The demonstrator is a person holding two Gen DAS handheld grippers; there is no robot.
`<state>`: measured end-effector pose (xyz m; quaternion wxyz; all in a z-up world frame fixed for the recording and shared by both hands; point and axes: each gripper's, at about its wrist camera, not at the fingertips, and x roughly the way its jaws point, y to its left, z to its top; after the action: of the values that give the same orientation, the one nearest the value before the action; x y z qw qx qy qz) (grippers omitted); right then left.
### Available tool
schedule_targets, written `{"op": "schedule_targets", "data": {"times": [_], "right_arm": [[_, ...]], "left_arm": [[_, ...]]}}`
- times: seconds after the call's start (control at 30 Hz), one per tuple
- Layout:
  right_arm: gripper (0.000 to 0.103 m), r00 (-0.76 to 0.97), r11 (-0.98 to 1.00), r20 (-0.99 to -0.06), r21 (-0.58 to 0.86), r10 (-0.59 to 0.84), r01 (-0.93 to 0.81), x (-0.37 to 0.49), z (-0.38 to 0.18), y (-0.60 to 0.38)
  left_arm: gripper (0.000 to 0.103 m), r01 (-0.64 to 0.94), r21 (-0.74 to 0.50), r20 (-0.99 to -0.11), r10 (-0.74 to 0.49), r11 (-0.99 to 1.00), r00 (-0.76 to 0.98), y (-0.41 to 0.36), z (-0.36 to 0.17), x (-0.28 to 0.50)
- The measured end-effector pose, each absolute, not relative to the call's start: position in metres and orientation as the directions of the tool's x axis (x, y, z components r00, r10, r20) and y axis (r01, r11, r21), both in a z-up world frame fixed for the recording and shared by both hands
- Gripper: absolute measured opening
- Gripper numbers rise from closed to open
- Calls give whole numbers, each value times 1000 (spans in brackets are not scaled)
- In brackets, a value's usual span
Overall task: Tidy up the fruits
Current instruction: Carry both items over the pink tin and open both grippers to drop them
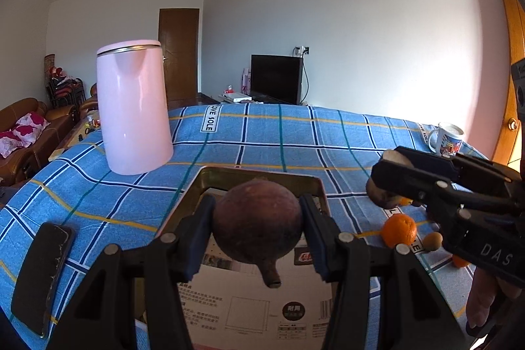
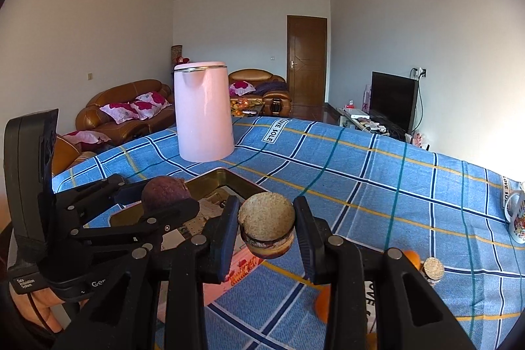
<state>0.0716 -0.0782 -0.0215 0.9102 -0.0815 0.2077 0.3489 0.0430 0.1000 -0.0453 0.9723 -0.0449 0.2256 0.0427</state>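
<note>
Fruits (image 1: 257, 220) in tools, undersides hidden by pads

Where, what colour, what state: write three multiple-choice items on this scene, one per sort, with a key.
1. Where does the pink kettle stand?
A. On the blue checked cloth, beyond the metal tray
B. Inside the tray
C. On the sofa

2. What colour is the fruit in the left gripper?
A. Orange
B. Dark purple-brown
C. Green

3. How is the right gripper?
A. Open and empty
B. Shut on a round sesame-topped item
C. Out of view

Key: 1 A, its base rests on the cloth past the tray's far rim; 2 B, the fruit looks dark purple-brown; 3 B, both jaws press the item's sides.
</note>
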Motion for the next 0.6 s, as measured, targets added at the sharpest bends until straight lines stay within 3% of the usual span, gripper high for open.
{"op": "schedule_targets", "data": {"times": [0.6], "right_arm": [[36, 541, 691, -594, 36, 595, -722, 94, -68, -9]], "left_arm": [[54, -175, -88, -516, 105, 981, 850, 147, -65, 49]]}}
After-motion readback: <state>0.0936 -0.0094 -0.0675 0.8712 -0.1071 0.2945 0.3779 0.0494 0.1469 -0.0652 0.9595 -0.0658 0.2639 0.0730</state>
